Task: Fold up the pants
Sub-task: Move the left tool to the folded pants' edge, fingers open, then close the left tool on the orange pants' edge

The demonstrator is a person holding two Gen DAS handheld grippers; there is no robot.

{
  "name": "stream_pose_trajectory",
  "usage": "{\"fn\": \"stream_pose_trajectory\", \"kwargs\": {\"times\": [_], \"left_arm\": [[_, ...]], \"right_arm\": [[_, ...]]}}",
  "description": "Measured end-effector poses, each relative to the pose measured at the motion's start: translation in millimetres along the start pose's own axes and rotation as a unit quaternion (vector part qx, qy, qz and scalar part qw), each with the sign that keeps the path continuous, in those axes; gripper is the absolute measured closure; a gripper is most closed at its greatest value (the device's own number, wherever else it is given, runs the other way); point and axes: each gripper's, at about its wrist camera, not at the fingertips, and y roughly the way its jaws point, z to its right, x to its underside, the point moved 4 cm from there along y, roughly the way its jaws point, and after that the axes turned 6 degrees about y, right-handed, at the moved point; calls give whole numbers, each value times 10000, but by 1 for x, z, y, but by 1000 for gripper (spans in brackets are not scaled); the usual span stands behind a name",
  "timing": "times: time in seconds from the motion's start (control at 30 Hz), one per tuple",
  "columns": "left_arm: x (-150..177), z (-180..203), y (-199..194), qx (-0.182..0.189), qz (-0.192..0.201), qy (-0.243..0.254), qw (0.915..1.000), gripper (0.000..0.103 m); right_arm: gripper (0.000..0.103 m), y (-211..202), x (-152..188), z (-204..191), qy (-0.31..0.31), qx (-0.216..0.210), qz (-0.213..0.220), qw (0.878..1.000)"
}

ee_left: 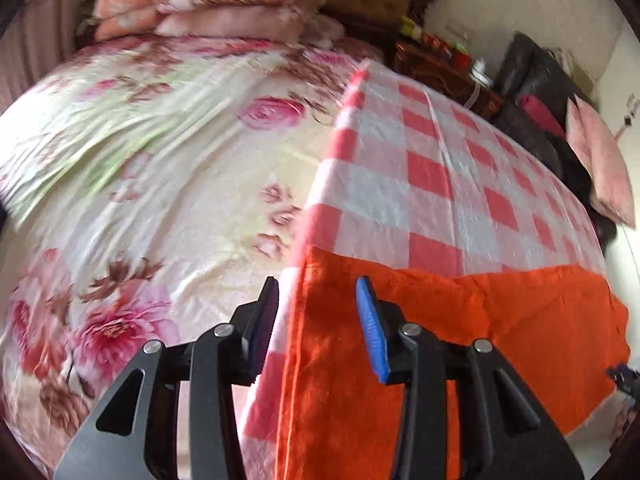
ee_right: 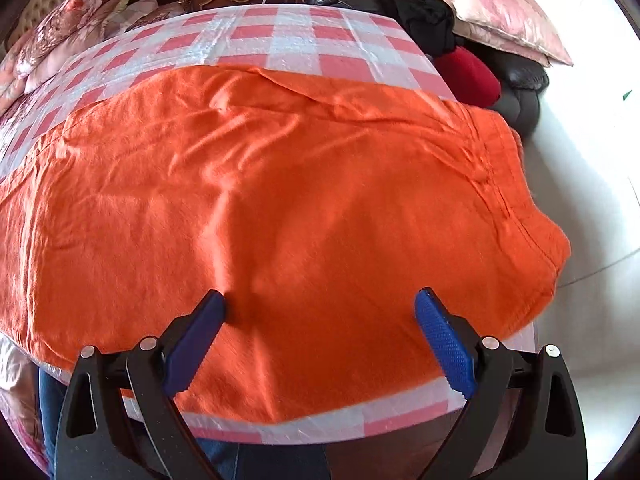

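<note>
Fingers, right: right gripper [ee_right: 320,300] fingers wide apart, empty, hovering over the near part of the pants [ee_right: 280,184].
Fingers, left: left gripper [ee_left: 316,292] fingers partly apart, nothing between them, poised over the pants' end edge.
Pants: orange, spread flat on the checked surface [ee_right: 304,40], beside the bed [ee_left: 140,160].
Handling: we judge the cloth soft, light, limp; it will sag and crease.
Grip: we'd pinch hem and waistband corners.

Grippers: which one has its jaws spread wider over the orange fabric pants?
The right gripper: its jaws stand wide apart above the middle of the orange fabric pants. The left gripper is narrower, straddling the pants' edge beside the pink-checked tablecloth.
</note>
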Motion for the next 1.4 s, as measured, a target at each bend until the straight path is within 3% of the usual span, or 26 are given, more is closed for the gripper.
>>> {"fn": "stream_pose_trajectory", "kwargs": {"times": [0.03,0.07,0.13,0.2,0.3,0.43,0.53,0.6,0.7,0.77,0.87,0.97,1.1,1.23,1.33,1.37,1.4], "left_arm": [[0,2,6,12,-87,108,9999,69],[1,7,12,33,-255,316,9992,82],[0,14,19,-104,-390,706,9967,85],[-2,8,20,0,-437,654,9969,89],[-11,-7,23,66,-391,458,9982,89],[-24,-17,28,-107,-338,375,9987,89],[-30,-20,20,-271,-260,296,9989,74],[-27,-35,-9,-376,121,-218,9990,58],[4,-60,-57,-123,664,-1419,9876,58],[44,-67,-84,205,944,-2065,9737,60],[104,-67,-93,569,859,-2732,9564,64],[133,-60,-84,712,613,-3001,9493,68],[132,-53,-76,854,554,-3047,9470,72],[125,-47,-64,762,328,-3088,9475,72],[121,-42,-64,493,194,-2880,9562,76],[119,-38,-62,391,123,-2732,9611,90],[117,-35,-60,235,68,-2559,9664,92]], "right_arm": [[11,0,0,1,23,2,-7,10000],[11,0,0,2,28,-10,-14,10000],[11,0,-2,1,-17,-1,-15,10000],[11,-1,-3,-3,-74,-38,16,10000],[11,4,-3,-14,-197,-102,-22,9998],[11,8,-3,-29,-291,-234,-70,9993],[11,7,-3,-39,-406,-193,-37,9990],[11,6,-1,-40,-400,-195,-54,9990],[11,6,4,-37,-316,-338,-65,9989],[11,6,5,-36,-291,-393,-78,9988],[11,6,4,-37,-324,-430,-80,9985],[11,7,0,-40,-392,-451,-94,9982],[11,7,0,-42,-455,-438,-94,9980],[11,5,7,-38,-409,-507,-80,9978],[11,3,10,-35,-440,-467,-64,9979],[11,3,10,-34,-445,-464,-69,9979],[11,3,9,-34,-451,-464,-67,9979]]}}
